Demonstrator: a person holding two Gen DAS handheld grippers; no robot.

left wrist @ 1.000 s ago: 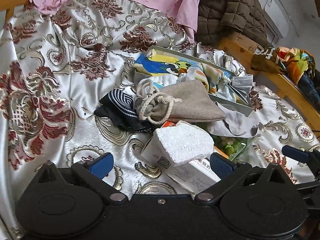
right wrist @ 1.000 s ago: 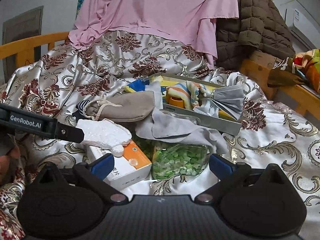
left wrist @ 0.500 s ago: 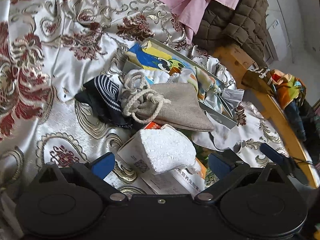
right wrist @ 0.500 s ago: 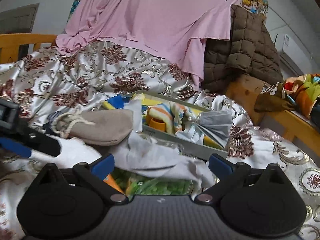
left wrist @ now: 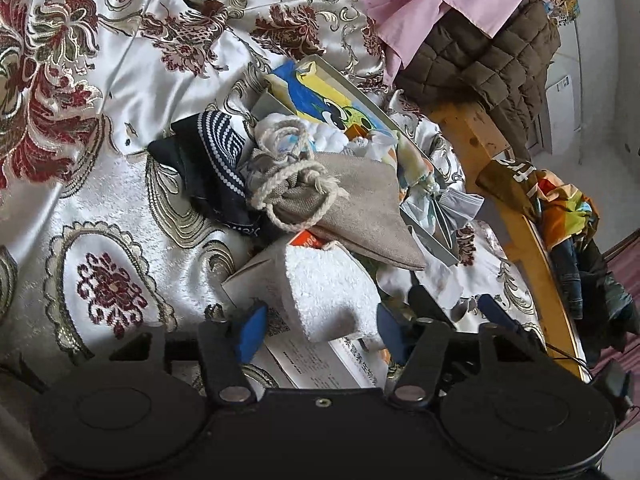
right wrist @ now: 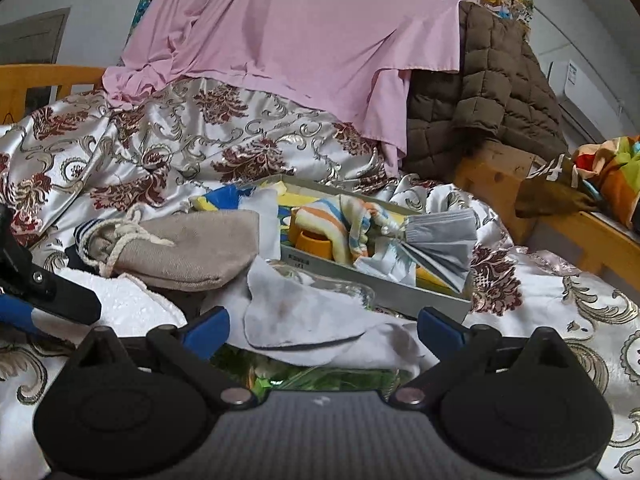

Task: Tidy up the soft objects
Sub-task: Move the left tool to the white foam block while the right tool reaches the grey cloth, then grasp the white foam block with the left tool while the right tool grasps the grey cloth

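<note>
The left hand-held gripper (left wrist: 318, 330), whose jaws have just been closing around the white terry sock (left wrist: 326, 294) atop the carton (left wrist: 280, 334) on the bed, should pinch fabric only, while the right hand-held gripper (right wrist: 323, 330) stays spread.

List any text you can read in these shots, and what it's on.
None reads cleanly.
White box: printed lines and a square code, too small.
Dark striped sock: white lettering, blurred.
Brown bag: white characters, crumpled, unreadable.
Grey tray: small label on its wall, blurred.
Wall unit: sticker, blurred.
</note>
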